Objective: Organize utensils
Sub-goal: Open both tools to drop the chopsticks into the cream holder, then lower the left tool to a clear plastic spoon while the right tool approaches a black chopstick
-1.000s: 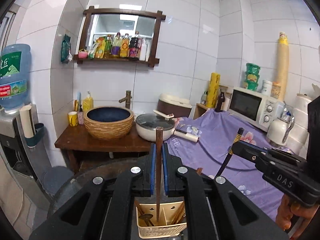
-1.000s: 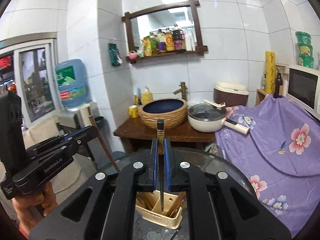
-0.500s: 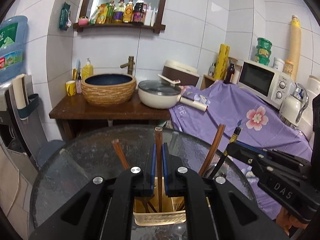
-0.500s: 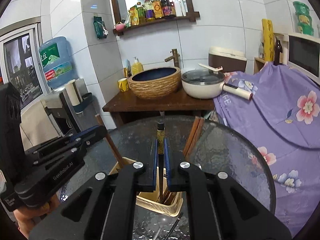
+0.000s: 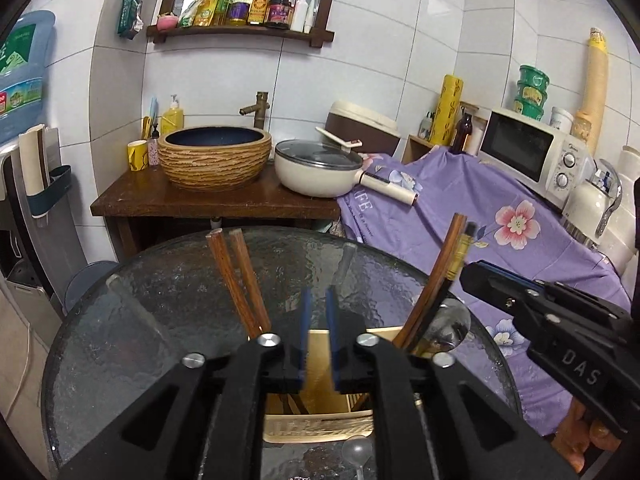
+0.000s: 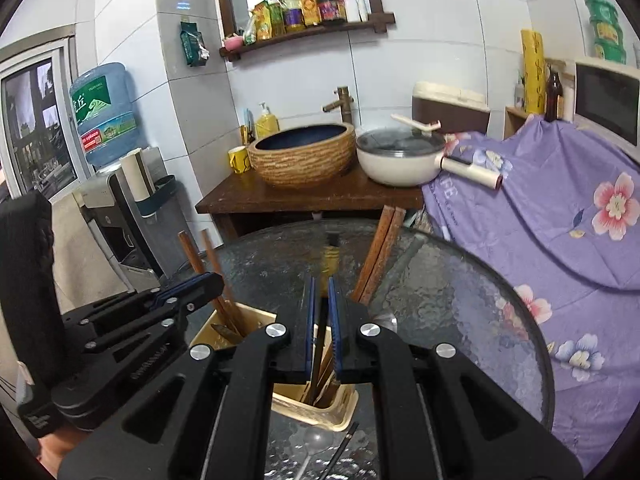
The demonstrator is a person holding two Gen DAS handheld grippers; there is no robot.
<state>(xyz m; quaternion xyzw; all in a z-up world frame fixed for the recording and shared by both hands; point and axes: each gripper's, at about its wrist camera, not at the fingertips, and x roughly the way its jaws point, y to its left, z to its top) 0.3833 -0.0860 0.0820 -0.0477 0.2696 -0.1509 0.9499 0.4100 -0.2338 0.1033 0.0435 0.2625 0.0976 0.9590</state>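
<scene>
A cream utensil holder (image 5: 316, 420) (image 6: 320, 412) stands on the round glass table (image 5: 160, 320), just under both grippers. My left gripper (image 5: 318, 296) (image 6: 208, 282) is opening, with nothing between its blue pads. Two brown chopsticks (image 5: 240, 280) (image 6: 200, 256) lean left out of the holder, and another brown pair (image 5: 436, 280) (image 6: 380, 252) leans right. My right gripper (image 6: 322, 284) (image 5: 470, 274) is opening too. A black chopstick with a gold band (image 6: 330, 256) (image 5: 460, 248) stands blurred and loose in the gap between its pads, its lower end in the holder.
A clear spoon (image 5: 356, 452) and a thin black chopstick (image 6: 340, 448) lie on the glass in front of the holder. Behind the table are a wooden stand with a woven basin (image 5: 214, 160) and a white pan (image 5: 320, 172), and a purple floral cloth (image 6: 560, 220) at right.
Both grippers have sunk toward the holder. My left gripper let go of its brown chopstick, which now leans left beside another. My right gripper's pads have parted slightly around the black chopstick.
</scene>
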